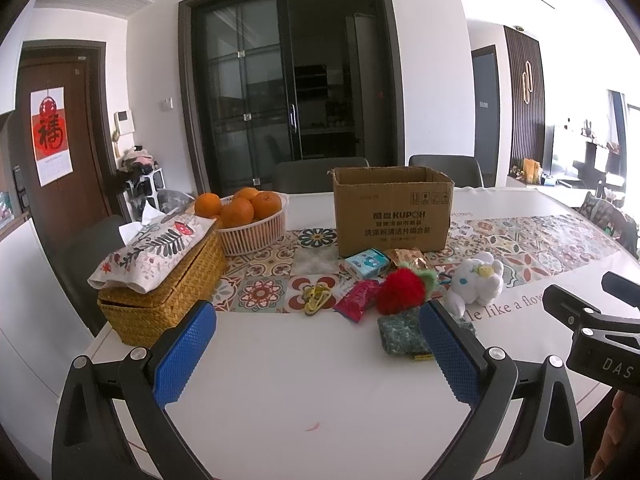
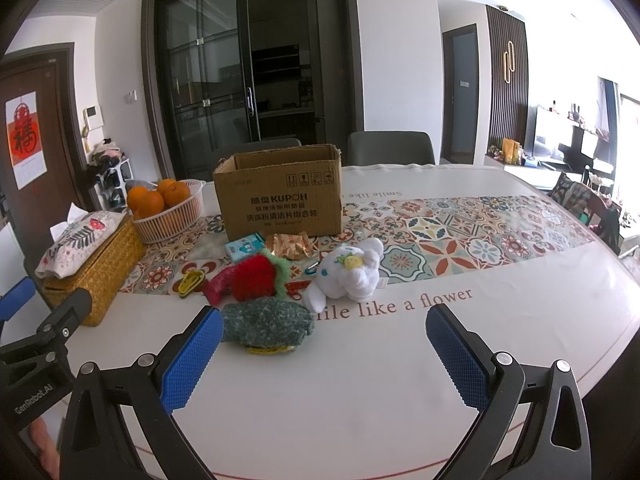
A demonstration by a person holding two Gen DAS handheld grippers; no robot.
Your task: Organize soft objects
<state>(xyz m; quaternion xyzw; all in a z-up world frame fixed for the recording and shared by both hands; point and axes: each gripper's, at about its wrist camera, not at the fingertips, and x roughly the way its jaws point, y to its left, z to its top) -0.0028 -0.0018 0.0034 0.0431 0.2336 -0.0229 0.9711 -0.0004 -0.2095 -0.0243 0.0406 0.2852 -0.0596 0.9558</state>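
Note:
A white plush toy (image 2: 346, 276) (image 1: 476, 280), a red fuzzy strawberry plush (image 2: 258, 276) (image 1: 402, 290) and a green knitted piece (image 2: 266, 322) (image 1: 398, 334) lie on the white table in front of an open cardboard box (image 2: 280, 200) (image 1: 394, 212). My left gripper (image 1: 316, 344) is open and empty above the table; its right pad is just in front of the green piece. My right gripper (image 2: 324, 344) is open and empty, its left pad next to the green piece.
A wicker tissue box (image 1: 160, 288) (image 2: 92, 276) and a white basket of oranges (image 1: 250, 220) (image 2: 168, 208) stand at the left. Small packets (image 1: 366, 264), a red wrapper (image 1: 356, 300) and a yellow clip (image 1: 316, 298) lie by the plush toys. Chairs stand behind the table.

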